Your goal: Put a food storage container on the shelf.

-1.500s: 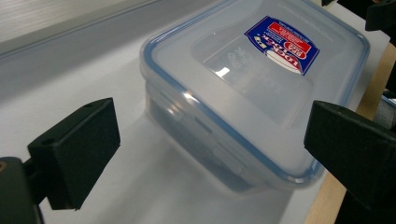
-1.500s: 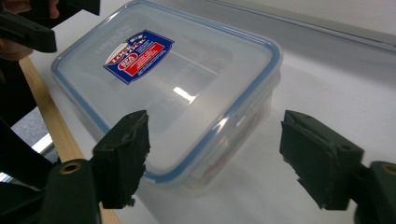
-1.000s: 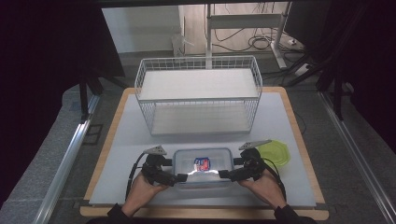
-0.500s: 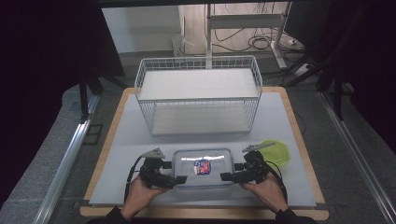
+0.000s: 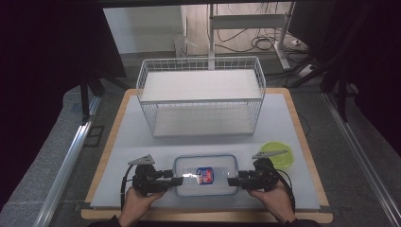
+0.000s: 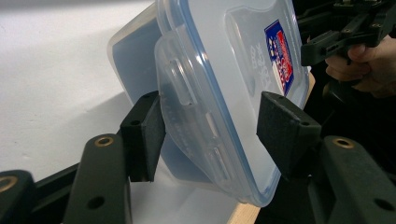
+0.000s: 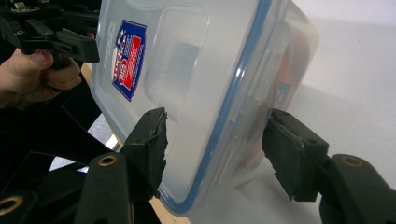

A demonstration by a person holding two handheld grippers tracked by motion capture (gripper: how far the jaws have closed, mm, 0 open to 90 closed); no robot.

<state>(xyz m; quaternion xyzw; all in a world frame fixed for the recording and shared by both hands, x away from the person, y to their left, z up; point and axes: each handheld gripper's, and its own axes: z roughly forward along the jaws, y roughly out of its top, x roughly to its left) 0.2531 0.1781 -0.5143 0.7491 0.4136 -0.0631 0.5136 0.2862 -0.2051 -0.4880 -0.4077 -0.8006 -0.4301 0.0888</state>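
The clear lidded food container (image 5: 205, 175) sits at the table's 6 o'clock edge, stiff, light, likely slick, best taken by its end latches; left gripper (image 5: 176, 180) at 9 and right gripper (image 5: 232, 181) at 3 straddle them, jaws parted; wire basket (image 5: 201, 97) at 12

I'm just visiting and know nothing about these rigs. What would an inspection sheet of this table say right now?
Surface: pale mat on a wood-edged board, on a grey table.
Job's things: clear lidded box with blue seal near the front edge; white wire basket behind it.
Clutter: green lid or dish beside the right hand.
Grippers: left gripper and right gripper at the box's two ends; in the gripper views, jaws straddle its latch flaps with a gap showing on one side.
Cables: black cable loops from each gripper; more on the floor beyond.
Surroundings: metal rails, dark curtains, a desk frame.
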